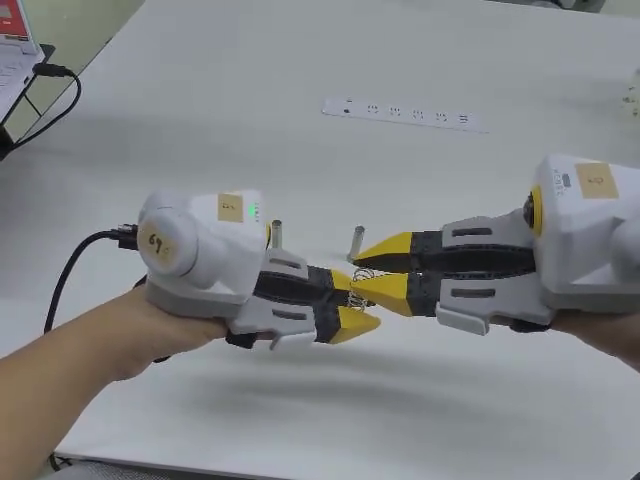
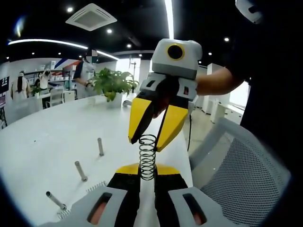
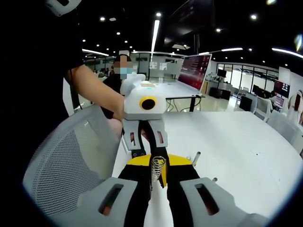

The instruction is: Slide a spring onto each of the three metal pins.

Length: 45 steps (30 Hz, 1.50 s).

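Observation:
A small steel spring (image 1: 362, 272) hangs in the air between the two grippers, which meet tip to tip. My left gripper (image 1: 355, 298) is shut on the spring (image 2: 147, 158), which stands up from between its jaws. My right gripper (image 1: 368, 271) is open, with its yellow fingertips (image 2: 136, 118) on either side of the spring's free end. In the right gripper view, the spring (image 3: 157, 166) sits at my right gripper's (image 3: 158, 176) tips. Three upright metal pins (image 2: 100, 146) (image 2: 80, 170) (image 2: 55, 200) stand bare on the white table. Two pins (image 1: 277, 232) (image 1: 359, 240) rise just behind the grippers.
Loose springs (image 2: 96, 186) lie on the table (image 1: 300, 150) near the pins. A white power strip (image 1: 405, 112) lies farther back, and a black cable (image 1: 60, 90) runs at the far left. A mesh chair (image 2: 236, 175) stands at the table's edge.

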{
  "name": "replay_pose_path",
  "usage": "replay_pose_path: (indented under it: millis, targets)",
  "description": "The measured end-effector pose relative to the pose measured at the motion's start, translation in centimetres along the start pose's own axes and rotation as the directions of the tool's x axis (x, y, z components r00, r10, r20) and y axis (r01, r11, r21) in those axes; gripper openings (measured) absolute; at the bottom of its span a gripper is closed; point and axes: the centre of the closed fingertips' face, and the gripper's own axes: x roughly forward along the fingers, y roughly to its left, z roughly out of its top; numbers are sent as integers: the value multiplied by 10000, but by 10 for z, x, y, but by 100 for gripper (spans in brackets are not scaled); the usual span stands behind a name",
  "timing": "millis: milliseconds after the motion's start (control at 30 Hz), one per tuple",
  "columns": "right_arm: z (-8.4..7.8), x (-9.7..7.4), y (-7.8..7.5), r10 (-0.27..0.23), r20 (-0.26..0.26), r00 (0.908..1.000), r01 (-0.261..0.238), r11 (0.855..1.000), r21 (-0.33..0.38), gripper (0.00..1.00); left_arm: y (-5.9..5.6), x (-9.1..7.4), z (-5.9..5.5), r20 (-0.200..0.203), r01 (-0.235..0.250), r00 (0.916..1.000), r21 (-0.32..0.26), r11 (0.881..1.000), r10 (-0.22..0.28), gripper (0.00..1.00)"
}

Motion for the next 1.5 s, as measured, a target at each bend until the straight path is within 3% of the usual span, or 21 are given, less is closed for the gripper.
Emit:
replay_pose_path:
  millis: [133, 233, 400, 1233, 1500]
  targets:
    - [0, 0, 0, 8, 2, 10000, -8, 10000, 72, 10, 0, 0, 0, -1, 4, 10000, -10, 10000, -4, 2]
    - [-6, 1, 1, 47, -240, 9997, -44, 9999, 108, 13, 2, -1, 5, 226, -41, 9997, -146, 9999, 44, 2]
    - [-5, 0, -2, -116, -35, 9999, 117, 9996, 259, 11, 2, -1, 6, 242, -22, 9997, -90, 10000, 24, 2]
    - [-4, 1, -3, -235, 104, 9997, 230, 9985, 488, 8, 4, -3, 5, 208, -168, 9996, -406, 9990, 177, 3]
    - [-4, 0, -4, -274, 107, 9996, 268, 9982, 533, 8, 8, -3, 2, 113, -341, 9993, -553, 9979, 347, 8]
